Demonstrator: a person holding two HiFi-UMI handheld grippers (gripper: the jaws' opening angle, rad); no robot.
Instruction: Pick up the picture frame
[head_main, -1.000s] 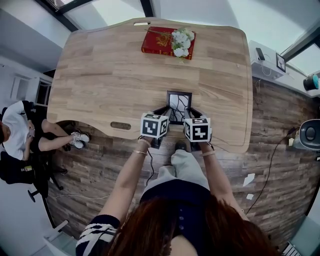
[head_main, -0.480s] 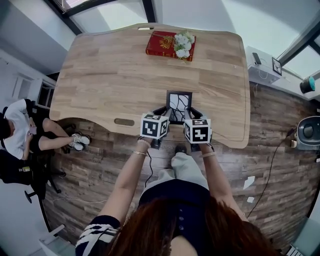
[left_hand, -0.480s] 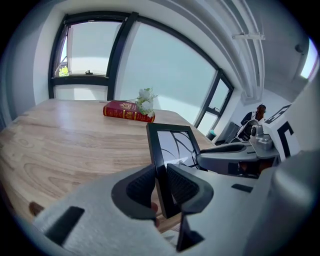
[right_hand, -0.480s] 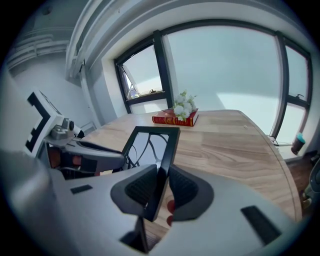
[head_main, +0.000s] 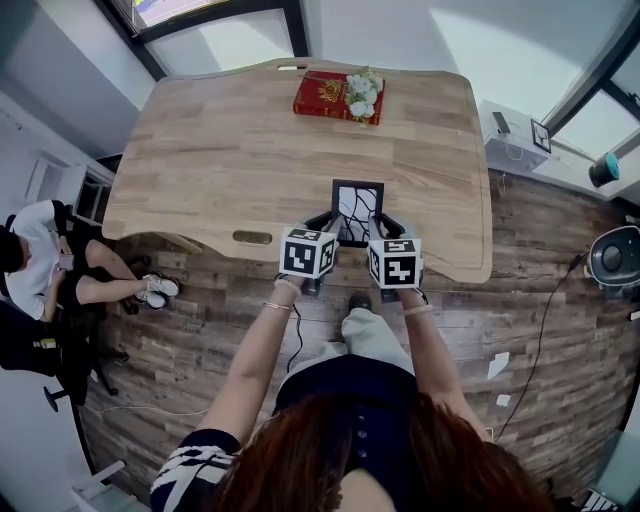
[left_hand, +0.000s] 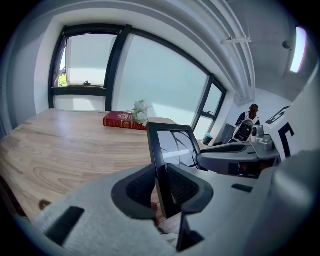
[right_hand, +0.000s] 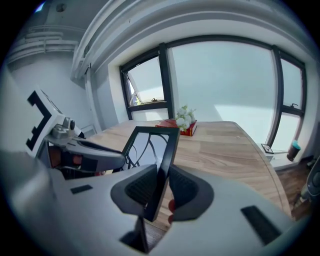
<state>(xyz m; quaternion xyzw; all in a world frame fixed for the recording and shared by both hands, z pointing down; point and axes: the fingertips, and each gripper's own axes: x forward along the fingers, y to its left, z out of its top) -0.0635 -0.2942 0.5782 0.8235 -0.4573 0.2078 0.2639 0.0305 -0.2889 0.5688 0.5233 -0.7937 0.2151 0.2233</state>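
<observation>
Starting at the left of the head view, I am seeing a seated person (head_main: 30, 262) beside the table (head_main: 200, 160), with no print on them that I can read.

My left forearm (head_main: 252, 352) is reaching forward and down with a thin bracelet (head_main: 279, 305) at the wrist. The left gripper (head_main: 322, 224) is pointing down at a slant toward the table's near edge. Its marker cube (head_main: 308, 251) is showing only black-and-white squares, no letters. In the left gripper view its jaws are standing partly apart, and both ribbed pads are pressing on the left upright of the picture frame (left_hand: 171, 145).

The frame is black and is standing nearly upright between the two grippers, over the table's near edge. I cannot tell whether its bottom edge is touching the wood. Its picture is showing black curving lines on white and no words.

Further back, a red book (head_main: 330, 95) is lying flat with white flowers (head_main: 361, 91) on it. I am making out gold ornament on its cover, but no title that I can read.

The right gripper (head_main: 386, 226) is mirroring the left one. Its jaws are parted by the width of the frame's right upright and are clamping it. My right forearm (head_main: 432, 355) is angling in from below, with a band at the wrist.
</observation>
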